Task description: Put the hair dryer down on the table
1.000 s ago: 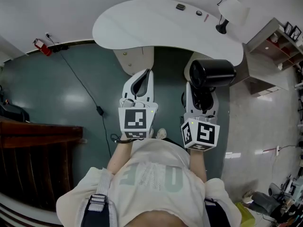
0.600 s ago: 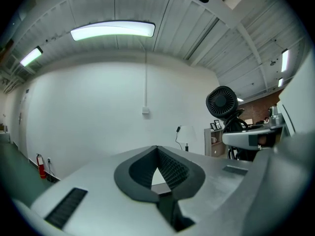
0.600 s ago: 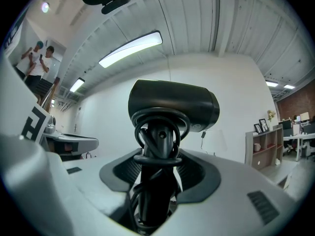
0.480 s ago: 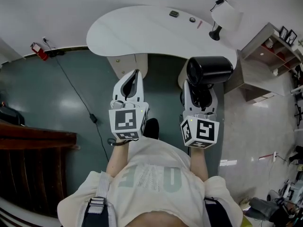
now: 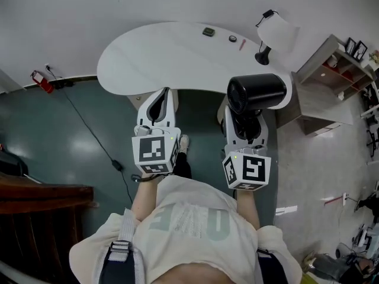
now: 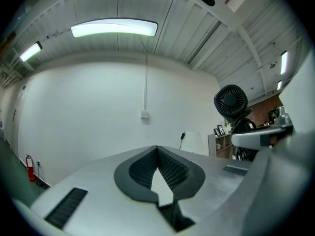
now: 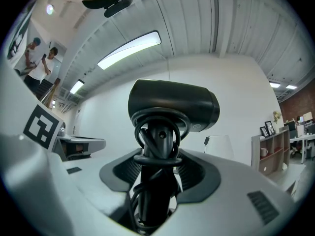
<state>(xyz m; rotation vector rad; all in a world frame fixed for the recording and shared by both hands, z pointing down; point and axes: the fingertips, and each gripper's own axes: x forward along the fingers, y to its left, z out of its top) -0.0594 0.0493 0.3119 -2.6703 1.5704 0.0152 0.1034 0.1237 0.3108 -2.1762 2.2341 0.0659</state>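
A black hair dryer (image 5: 256, 92) with its cord wound round the handle stands upright in my right gripper (image 5: 246, 122), which is shut on the handle. In the right gripper view the hair dryer (image 7: 172, 104) fills the middle, its handle clamped between the jaws of the right gripper (image 7: 157, 176). It hangs over the near right edge of the white curved table (image 5: 154, 58). My left gripper (image 5: 159, 104) is held level beside it at the left, shut with nothing in it; in its own view the left gripper (image 6: 156, 150) has its tips touching.
On the table's far side lie two small dark items (image 5: 208, 32) and a white lamp (image 5: 275, 31) stands at its right end. A shelf unit (image 5: 331, 70) is to the right. A cable (image 5: 112, 158) runs over the green floor, and dark wooden furniture (image 5: 35, 218) is at the left.
Both grippers and the hair dryer have come closer to the table. The dryer now overlaps the table's near right edge. The grip is unchanged.
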